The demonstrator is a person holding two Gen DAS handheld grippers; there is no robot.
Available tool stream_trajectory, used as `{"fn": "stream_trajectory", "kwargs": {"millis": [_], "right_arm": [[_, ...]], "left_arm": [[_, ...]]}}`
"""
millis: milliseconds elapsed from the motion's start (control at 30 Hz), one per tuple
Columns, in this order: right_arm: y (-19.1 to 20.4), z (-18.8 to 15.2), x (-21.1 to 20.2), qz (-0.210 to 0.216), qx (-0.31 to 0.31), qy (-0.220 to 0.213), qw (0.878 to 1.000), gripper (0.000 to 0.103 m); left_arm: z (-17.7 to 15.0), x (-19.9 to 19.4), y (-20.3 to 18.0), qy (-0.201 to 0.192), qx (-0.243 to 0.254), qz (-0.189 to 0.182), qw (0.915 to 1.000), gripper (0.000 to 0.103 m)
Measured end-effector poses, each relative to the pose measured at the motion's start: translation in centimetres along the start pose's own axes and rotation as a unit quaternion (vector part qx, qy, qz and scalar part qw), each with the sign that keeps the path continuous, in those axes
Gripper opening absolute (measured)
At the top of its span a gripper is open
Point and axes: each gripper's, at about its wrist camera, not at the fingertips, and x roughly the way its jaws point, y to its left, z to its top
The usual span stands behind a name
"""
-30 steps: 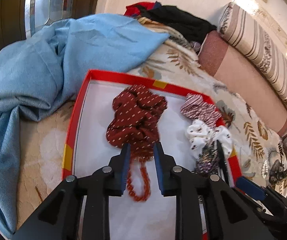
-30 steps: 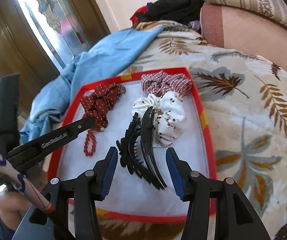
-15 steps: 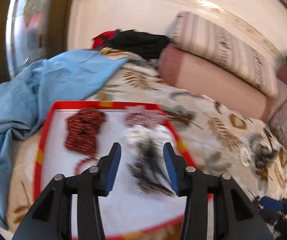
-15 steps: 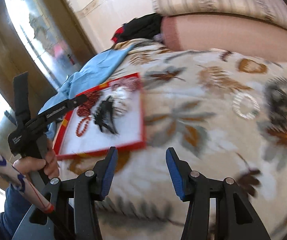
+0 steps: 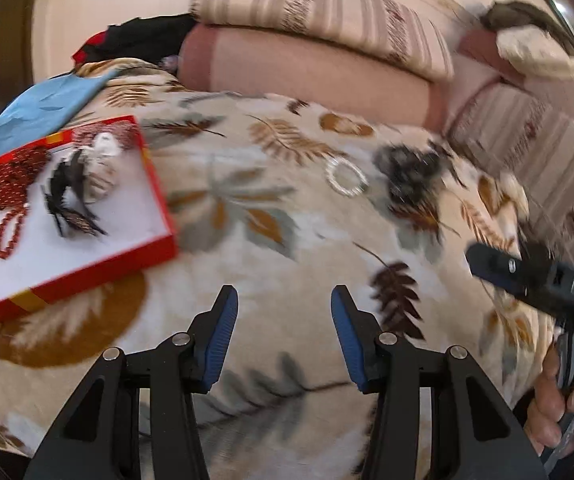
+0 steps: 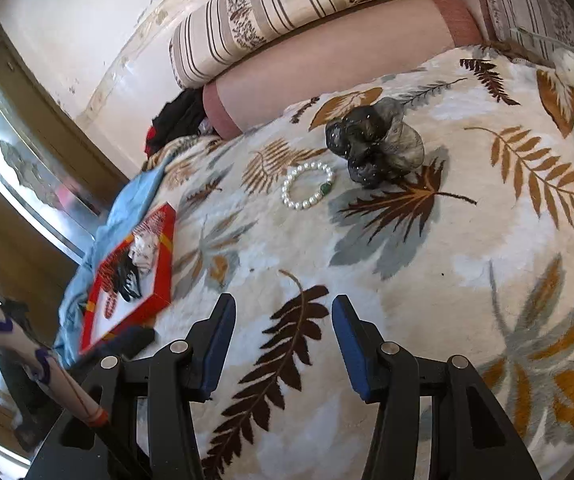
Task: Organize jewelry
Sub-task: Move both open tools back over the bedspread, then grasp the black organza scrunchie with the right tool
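A red-rimmed tray (image 5: 159, 200) with a white floor lies on the leaf-print blanket at the left; it also shows in the right wrist view (image 6: 169, 248). It holds a dark red scrunchie (image 5: 17, 168), a red bead string (image 5: 9, 232), black hair clips (image 5: 69, 200) and a white scrunchie (image 5: 105, 160). A pearl bracelet (image 6: 307, 186) and a grey-black scrunchie (image 6: 375, 144) lie on the blanket, far ahead of both grippers. My left gripper (image 5: 283, 332) is open and empty. My right gripper (image 6: 281, 340) is open and empty; its body shows at the right of the left wrist view (image 5: 539, 280).
A blue cloth (image 5: 31, 104) lies behind the tray. Striped and pink cushions (image 6: 327, 40) line the back of the bed. Dark clothes (image 5: 135, 38) are piled at the far corner. A wooden door (image 6: 27, 184) stands at the left.
Both grippers have swung right, away from the tray, toward the bracelet and grey scrunchie. The left gripper has opened wider; the red bead string stays in the tray.
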Motion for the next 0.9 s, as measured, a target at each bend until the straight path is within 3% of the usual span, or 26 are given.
{"fn": "stream_trajectory", "kwargs": {"millis": [300, 900], "right_arm": [[-1.0, 0.3, -1.8, 0.043, 0.024, -0.016, 0.999, 0.055], [-1.8, 0.5, -1.8, 0.056, 0.042, -0.009, 0.998, 0.056]], "left_arm": [[-0.3, 0.1, -5.4, 0.008, 0.051, 0.002, 0.9986, 0.047], [0.8, 1.2, -7.5, -0.02, 0.118, 0.055, 0.9913, 0.047]]}}
